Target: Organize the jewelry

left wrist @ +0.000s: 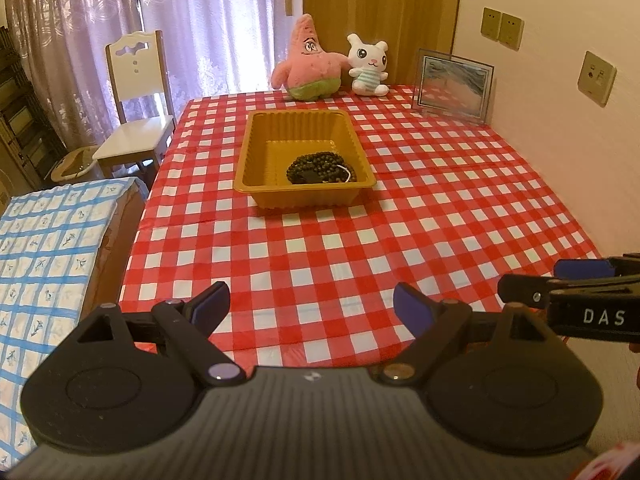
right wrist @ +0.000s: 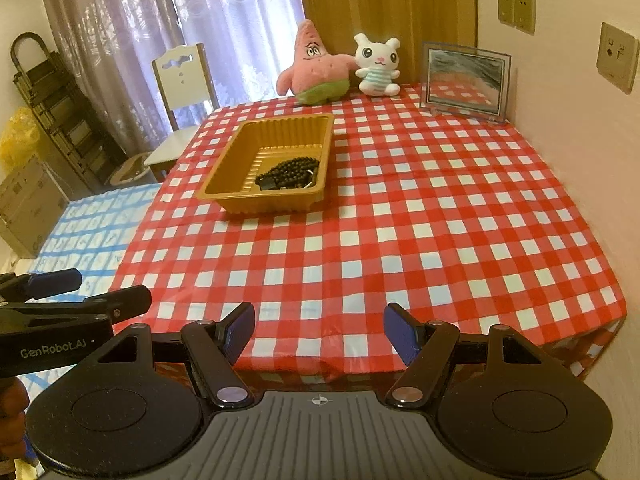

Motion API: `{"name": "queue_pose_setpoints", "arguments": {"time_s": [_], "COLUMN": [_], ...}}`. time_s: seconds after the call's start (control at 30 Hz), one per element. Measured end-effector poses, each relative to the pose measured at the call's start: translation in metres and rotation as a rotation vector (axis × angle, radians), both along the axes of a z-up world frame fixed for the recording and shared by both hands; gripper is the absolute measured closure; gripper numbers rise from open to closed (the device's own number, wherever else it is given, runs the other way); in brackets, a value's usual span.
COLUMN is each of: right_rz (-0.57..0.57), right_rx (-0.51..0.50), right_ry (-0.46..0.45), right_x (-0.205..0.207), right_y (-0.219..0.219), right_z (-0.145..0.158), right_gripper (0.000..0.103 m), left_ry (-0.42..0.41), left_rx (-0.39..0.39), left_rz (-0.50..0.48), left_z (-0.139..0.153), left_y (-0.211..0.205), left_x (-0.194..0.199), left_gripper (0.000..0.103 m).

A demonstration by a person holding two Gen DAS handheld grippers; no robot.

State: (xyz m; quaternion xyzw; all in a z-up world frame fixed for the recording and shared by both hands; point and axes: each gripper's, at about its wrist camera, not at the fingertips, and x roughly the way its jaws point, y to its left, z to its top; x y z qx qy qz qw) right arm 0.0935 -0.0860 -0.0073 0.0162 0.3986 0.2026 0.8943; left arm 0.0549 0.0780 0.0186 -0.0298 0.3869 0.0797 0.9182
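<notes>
Both tongs hover apart and empty over the near edge of the checkered worktop (right wrist: pixel 400 208): left tongs (left wrist: pixel 311 307) marked "GenRobot.AI", right tongs (right wrist: pixel 319 331) marked "DAS". The dark beads (left wrist: pixel 318 168) lie in the yellow tray (left wrist: pixel 256 152) mid-worktop.

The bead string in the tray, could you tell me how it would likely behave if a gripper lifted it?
The bead string lies bunched in the tray, so it is probably floppy and would dangle. The round beads look smooth, so they may slip. A loose loop might catch on the ribbed wall.
</notes>
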Motion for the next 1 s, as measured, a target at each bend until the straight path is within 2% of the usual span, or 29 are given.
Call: {"name": "queue_pose_setpoints", "arguments": {"time_s": [1.0], "right_rz": [-0.013], "right_rx": [0.002], "right_ry": [0.012], "right_x": [-0.005], "right_y": [-0.006], "right_z": [-0.002], "right_gripper": [0.032], "left_ry": [-0.004], "left_rx": [-0.007], "left_rz": [-0.011], "left_z": [-0.001], "left_y": [-0.011], "left_x": [-0.004], "left_gripper": [0.015]}}
